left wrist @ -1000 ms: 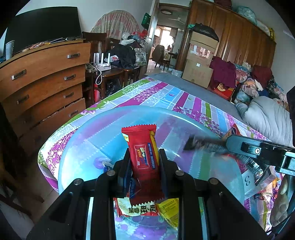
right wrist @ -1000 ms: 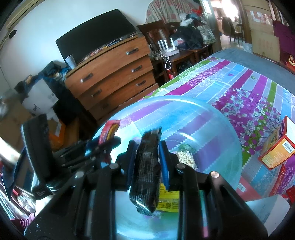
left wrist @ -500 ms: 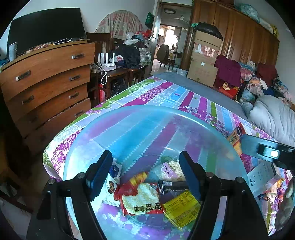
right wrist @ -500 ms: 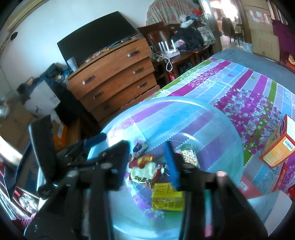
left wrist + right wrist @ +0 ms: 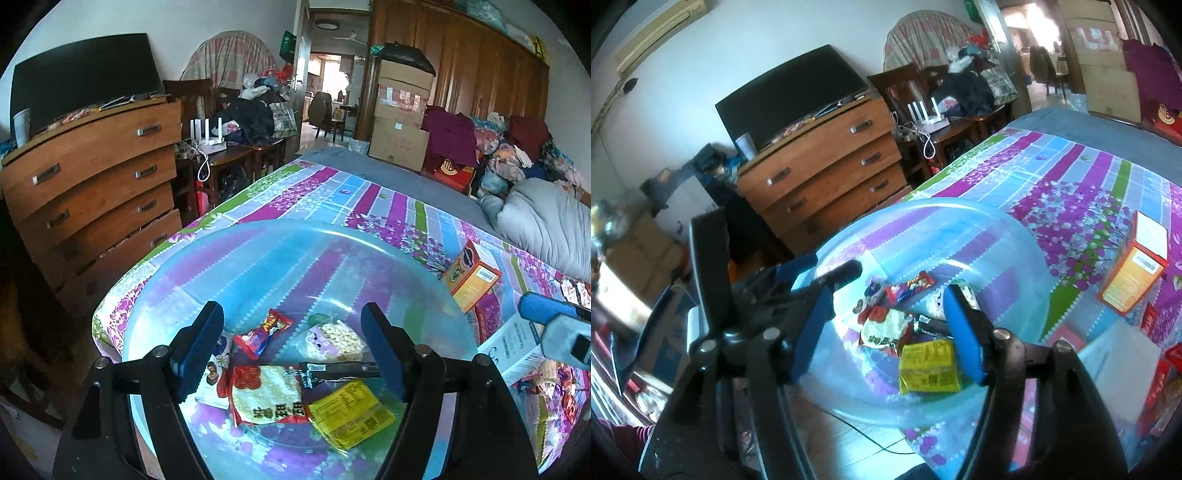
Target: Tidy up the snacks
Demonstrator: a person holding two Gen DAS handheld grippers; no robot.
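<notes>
A clear blue plastic basin (image 5: 332, 236) (image 5: 1008, 221) sits on the flowered bedspread. In it lie a small red packet (image 5: 264, 332) (image 5: 908, 288), a bag of pale puffs (image 5: 338, 338), a red-and-white cracker pack (image 5: 266, 395) (image 5: 882, 328), a yellow packet (image 5: 349, 410) (image 5: 929, 365) and a dark packet (image 5: 340, 369). My left gripper (image 5: 291, 332) hangs open above them with nothing between its fingers. My right gripper (image 5: 886, 325) hovers over the basin's near side, its jaws opening, also empty. One blue finger (image 5: 543, 308) of the right gripper shows at the right edge of the left wrist view.
An orange box (image 5: 471, 275) (image 5: 1134, 273) stands on the bed right of the basin, with a white carton (image 5: 513, 347) and red boxes (image 5: 1160, 380) nearer. A wooden dresser (image 5: 92, 184) with a dark screen stands left, past the bed's edge. Grey bedding (image 5: 546, 221) lies far right.
The left gripper let go of the small red packet and the right let go of the dark packet. Both now lie in the basin. Both grippers opened and drew back a little.
</notes>
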